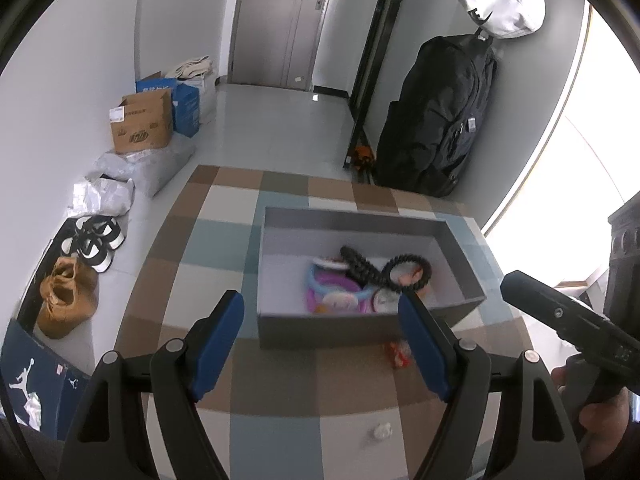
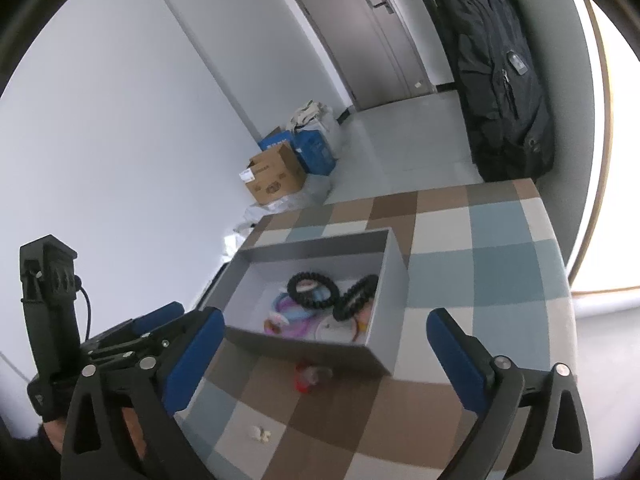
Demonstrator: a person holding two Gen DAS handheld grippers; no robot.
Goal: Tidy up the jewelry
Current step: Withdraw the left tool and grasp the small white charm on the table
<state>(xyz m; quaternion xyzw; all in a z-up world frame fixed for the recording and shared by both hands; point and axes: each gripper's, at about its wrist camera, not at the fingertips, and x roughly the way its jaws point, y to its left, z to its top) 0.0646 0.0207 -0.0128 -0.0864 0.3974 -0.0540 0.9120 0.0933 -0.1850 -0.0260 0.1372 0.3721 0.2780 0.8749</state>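
Observation:
A grey open box stands on the checked tablecloth. Inside lie a black beaded bracelet, a black braided band and pink and purple rings. A small red piece lies on the cloth just in front of the box. A small white piece lies nearer me. My left gripper is open and empty in front of the box. My right gripper is open and empty above the red piece.
The table edge curves at the right near a bright window. A black backpack hangs at the wall beyond the table. Cardboard boxes, bags and shoes lie on the floor at the left. The other gripper's body shows at right.

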